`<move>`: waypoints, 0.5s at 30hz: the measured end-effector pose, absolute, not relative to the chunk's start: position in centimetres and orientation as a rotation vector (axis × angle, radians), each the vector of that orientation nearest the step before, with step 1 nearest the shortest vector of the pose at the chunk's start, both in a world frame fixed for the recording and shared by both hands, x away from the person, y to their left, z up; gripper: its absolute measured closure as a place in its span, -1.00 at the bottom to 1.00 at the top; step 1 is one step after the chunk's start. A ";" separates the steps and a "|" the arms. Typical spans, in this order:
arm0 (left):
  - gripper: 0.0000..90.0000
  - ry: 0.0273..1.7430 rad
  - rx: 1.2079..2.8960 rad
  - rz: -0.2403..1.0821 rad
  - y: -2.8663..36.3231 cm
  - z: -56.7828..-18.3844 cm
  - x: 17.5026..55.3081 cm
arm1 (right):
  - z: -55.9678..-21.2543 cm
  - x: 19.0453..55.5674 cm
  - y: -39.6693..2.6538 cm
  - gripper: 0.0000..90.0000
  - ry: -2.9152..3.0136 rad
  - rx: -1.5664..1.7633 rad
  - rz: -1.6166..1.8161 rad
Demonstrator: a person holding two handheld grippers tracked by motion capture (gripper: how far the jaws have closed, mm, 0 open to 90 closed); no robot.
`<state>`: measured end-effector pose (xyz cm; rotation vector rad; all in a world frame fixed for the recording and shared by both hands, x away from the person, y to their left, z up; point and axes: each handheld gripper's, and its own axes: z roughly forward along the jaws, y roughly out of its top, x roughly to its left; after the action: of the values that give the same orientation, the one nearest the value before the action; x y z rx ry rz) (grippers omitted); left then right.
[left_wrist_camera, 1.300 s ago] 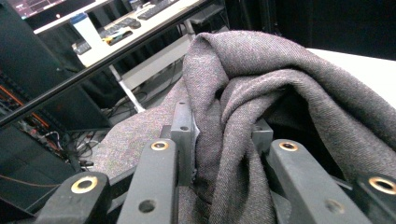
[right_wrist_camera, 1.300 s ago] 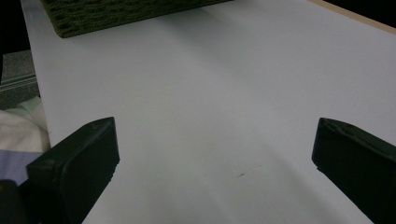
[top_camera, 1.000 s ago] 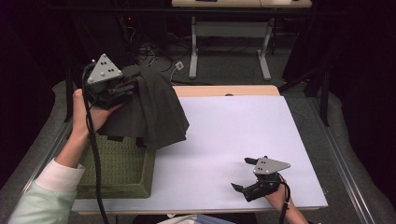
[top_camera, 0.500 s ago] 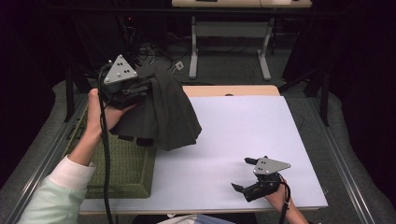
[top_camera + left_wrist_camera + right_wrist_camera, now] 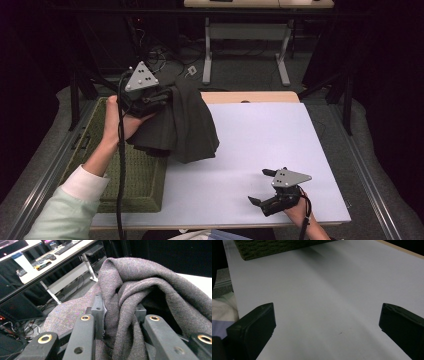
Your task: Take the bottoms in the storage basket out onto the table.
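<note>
Aloft, left tongs (image 5: pixel 159 98) clamp dark cloth (image 5: pixel 187 127).

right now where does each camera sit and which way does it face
High view: above the person's side, looking forward and down on the table; both forearms show, left gripper holding the cloth over the basket, right gripper open.
Left gripper view: on the left gripper, looking along its jaws shut on the cloth.
Right gripper view: on the right gripper, low over the table; its open jaws show.
Shared: high and right gripper views share the basket.
</note>
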<state>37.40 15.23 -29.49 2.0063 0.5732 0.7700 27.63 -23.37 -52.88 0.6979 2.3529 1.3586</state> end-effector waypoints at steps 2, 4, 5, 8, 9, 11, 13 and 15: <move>0.60 0.569 2.008 0.769 15.1 -29.6 37.5 | -52.9 27.6 -23.4 -0.99 2.354 0.699 1.357; 0.60 0.569 2.010 0.765 14.9 -29.6 37.5 | -52.9 27.6 -23.4 -0.99 2.354 0.701 1.358; 0.60 0.567 2.011 0.767 14.8 -29.7 37.6 | -52.9 27.6 -23.4 -0.99 2.355 0.701 1.357; 0.60 0.567 2.009 0.762 14.6 -29.7 37.6 | -52.9 27.7 -23.4 -0.99 2.356 0.702 1.356; 0.61 0.564 2.010 0.760 14.5 -29.7 37.7 | -52.9 27.7 -23.4 -0.99 2.356 0.701 1.357; 0.60 0.559 2.012 0.759 14.3 -29.8 37.7 | -52.9 27.6 -23.4 -0.99 2.355 0.697 1.355; 0.60 0.556 2.015 0.757 14.2 -29.8 37.8 | -52.9 27.6 -23.4 -0.99 2.354 0.697 1.358; 0.60 0.553 2.015 0.753 14.0 -29.8 37.8 | -52.9 27.6 -23.4 -0.99 2.355 0.700 1.356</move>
<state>37.83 14.00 -29.83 2.0150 0.5528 0.7529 27.64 -23.40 -52.90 0.7001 2.3547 1.3560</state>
